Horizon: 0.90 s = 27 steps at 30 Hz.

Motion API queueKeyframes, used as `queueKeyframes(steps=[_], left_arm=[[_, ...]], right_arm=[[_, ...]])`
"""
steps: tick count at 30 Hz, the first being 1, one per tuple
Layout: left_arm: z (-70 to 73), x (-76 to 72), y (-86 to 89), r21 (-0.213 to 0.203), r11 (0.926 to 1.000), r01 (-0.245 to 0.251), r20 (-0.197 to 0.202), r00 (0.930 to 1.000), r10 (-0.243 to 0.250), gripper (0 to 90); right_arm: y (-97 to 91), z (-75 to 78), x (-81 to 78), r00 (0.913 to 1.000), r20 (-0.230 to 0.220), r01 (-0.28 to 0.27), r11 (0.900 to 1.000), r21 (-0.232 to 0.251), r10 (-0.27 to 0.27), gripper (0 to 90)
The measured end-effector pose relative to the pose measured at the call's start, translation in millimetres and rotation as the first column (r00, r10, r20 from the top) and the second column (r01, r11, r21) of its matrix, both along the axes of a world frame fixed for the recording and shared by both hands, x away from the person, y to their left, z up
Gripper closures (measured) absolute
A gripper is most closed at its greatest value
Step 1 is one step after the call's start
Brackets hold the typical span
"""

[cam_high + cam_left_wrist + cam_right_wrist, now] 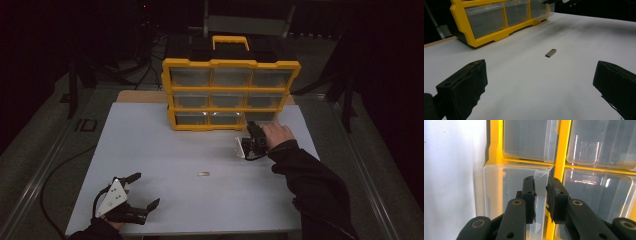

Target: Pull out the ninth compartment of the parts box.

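**Right tongs pinch a drawer tab**

The right gripper is closed on the clear drawer tab directly ahead of its jaws, bottom right of the yellow organizer. The tab stands upright, translucent. The left gripper rests wide open, holding nothing, well apart.

Small metal piece lying mid-table, white top.

Organizer frame: glossy yellow plastic. Drawers: clear smooth plastic, reflective. Counter: matt white, smooth. Small bar: brushed metal. Fingers: matt black rubbery.
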<state>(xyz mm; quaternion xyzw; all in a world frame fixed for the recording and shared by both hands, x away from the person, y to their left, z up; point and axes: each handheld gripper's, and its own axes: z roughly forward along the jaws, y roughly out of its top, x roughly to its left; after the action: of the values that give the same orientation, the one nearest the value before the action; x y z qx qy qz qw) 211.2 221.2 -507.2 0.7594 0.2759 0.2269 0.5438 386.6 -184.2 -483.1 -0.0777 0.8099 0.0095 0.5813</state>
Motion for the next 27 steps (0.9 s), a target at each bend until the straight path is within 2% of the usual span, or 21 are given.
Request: queueKeyframes(steps=[27], left_arm=[[-0.1, 0.2, -0.3, 0.004, 1.0, 0.003, -0.001, 1.0, -0.003, 0.0]], right_arm=[[-3.7, -0.8, -26.5, 0.9994, 0.014, -0.032, 0.9994, 0.014, 0.032, 77.2]])
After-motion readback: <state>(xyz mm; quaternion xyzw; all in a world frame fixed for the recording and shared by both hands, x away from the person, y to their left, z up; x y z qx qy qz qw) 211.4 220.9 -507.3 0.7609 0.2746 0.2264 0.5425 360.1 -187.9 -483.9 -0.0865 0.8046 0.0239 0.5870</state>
